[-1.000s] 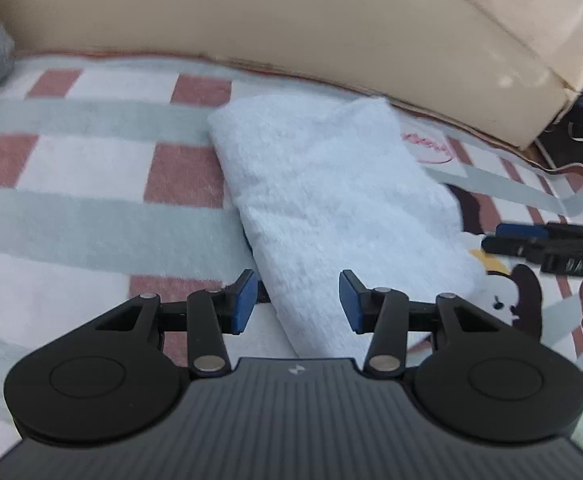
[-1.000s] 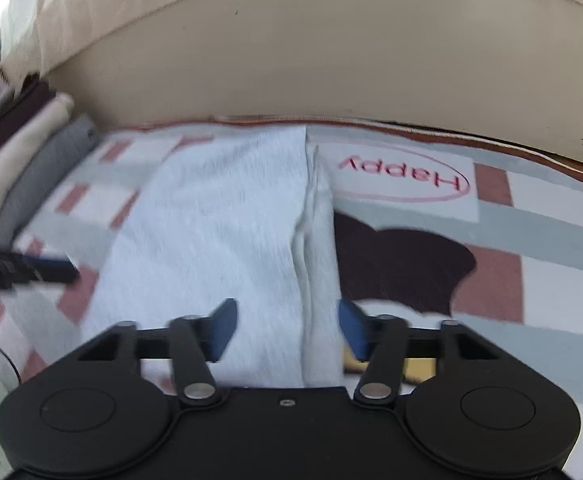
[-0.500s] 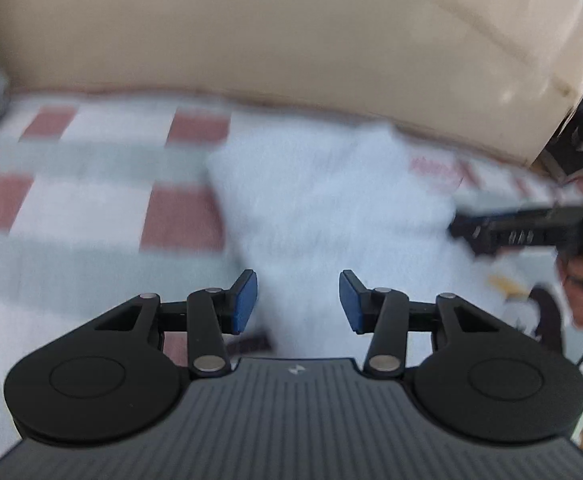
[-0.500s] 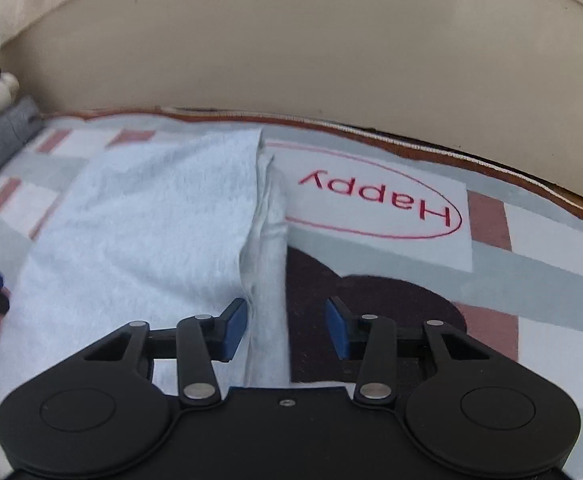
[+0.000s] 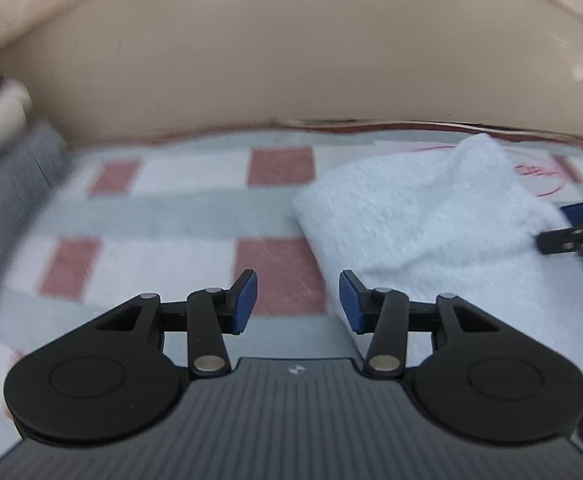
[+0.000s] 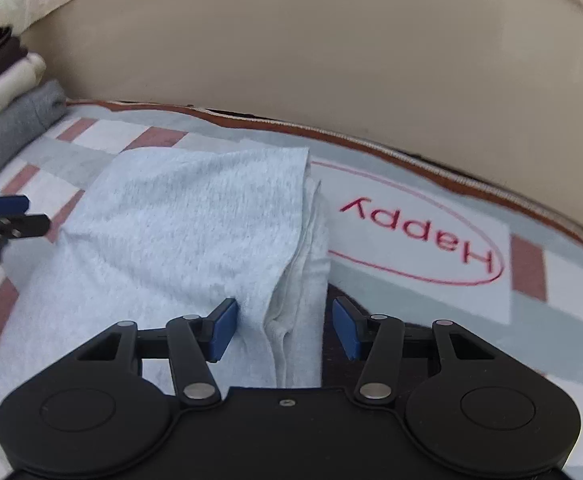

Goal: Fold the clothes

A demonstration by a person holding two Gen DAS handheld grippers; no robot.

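You are holding your left gripper (image 5: 298,301) spread apart and empty over the checked blanket (image 5: 179,216); a second ago it was hovering over the near end of the folded pale garment (image 5: 423,216), which is now lying off to its right. Your right gripper (image 6: 284,328) is also gaping wide, gripping nothing, straddling the garment's layered right edge more closely than before. The garment is resting flat on the blanket beside the "Happy" print (image 6: 415,232), with the stack of folded clothes (image 6: 15,116) sitting well to the left
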